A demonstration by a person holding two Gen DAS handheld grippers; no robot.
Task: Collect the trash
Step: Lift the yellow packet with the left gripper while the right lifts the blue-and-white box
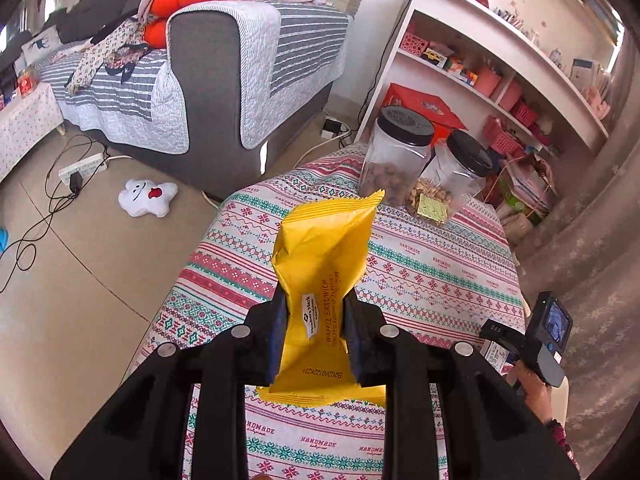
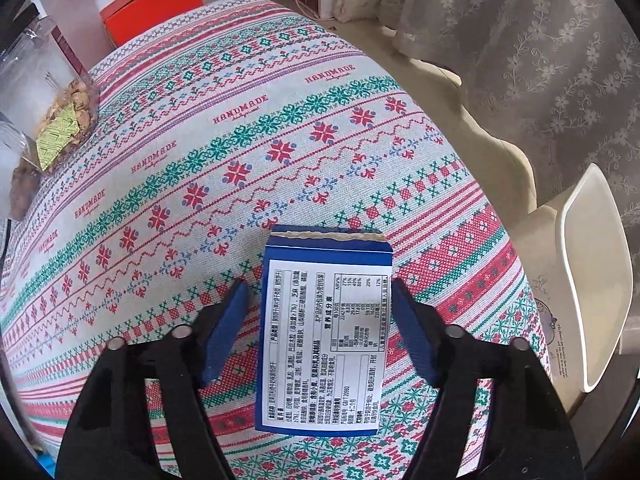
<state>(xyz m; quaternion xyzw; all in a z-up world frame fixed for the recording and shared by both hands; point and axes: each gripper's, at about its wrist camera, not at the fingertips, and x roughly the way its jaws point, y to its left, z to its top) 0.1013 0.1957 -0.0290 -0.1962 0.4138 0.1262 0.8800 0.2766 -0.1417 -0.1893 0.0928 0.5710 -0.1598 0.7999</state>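
A yellow waffle sandwich wrapper [image 1: 320, 288] is being held clamped between the jaws of the left gripper [image 1: 316, 332], lifted clear of the patterned tablecloth surface [image 1: 432, 272] at the centre of the left wrist view, so one piece of trash is judged already collected. In the right wrist view, a blue snack box [image 2: 324, 332] is lying flat on the same surface at the lower centre of the frame, its white nutrition label facing up, and it is being straddled by the right gripper [image 2: 320, 328]. Those jaws are standing apart: the right pad appears to be touching or nearly touching the box edge, while a clear gap is being left at the left pad, so the box is not yet gripped. Two clear jars with black lids [image 1: 424, 164] are standing at the far end of the surface and are judged not to be trash. No bin is being shown in either view, so the closing on the box, its lifting and the dropping of both items are judged to be still outstanding.
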